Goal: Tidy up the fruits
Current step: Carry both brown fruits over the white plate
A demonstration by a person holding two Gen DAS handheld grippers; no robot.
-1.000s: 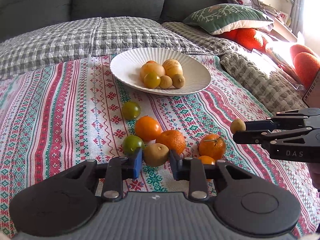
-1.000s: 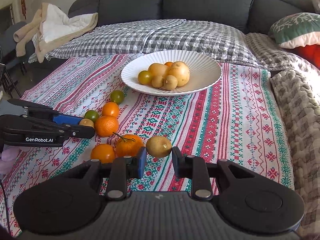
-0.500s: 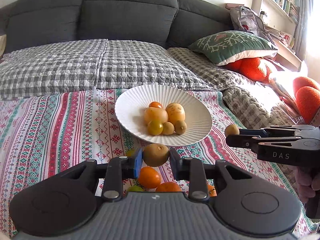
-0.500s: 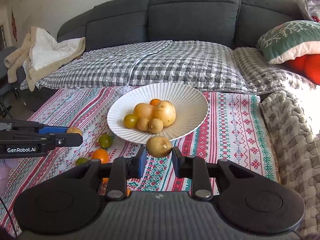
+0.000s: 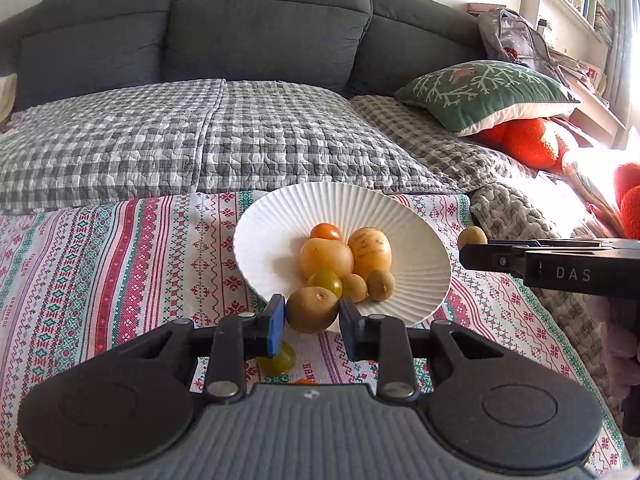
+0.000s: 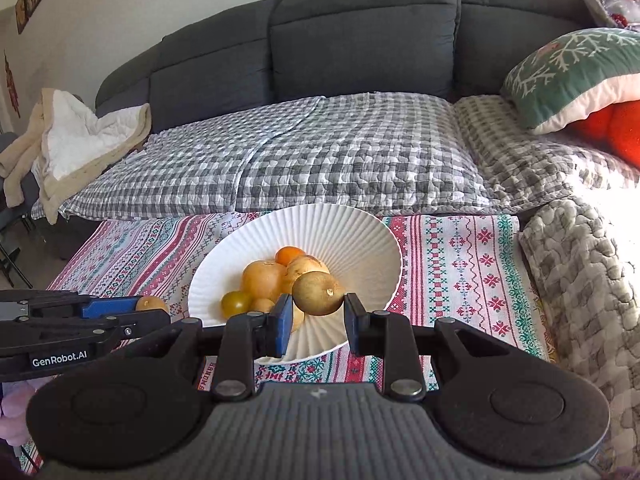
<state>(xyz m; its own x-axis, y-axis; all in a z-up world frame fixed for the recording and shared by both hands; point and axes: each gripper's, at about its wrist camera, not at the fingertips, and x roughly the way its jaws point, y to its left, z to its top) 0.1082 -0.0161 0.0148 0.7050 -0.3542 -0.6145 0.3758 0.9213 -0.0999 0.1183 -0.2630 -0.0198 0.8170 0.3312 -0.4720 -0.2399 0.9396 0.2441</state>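
While each gripper clamps one brownish fruit, both hover at the near rim of the white plate (image 5: 420,240): left gripper (image 5: 312,322) holds a kiwi (image 5: 312,309), right gripper (image 6: 318,316) a second kiwi (image 6: 318,293) above the piled fruit (image 5: 344,256).

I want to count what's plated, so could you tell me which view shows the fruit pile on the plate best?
The left wrist view: the pile lies mostly clear beyond the held kiwi. In the right wrist view, the right gripper's fruit covers part of it.
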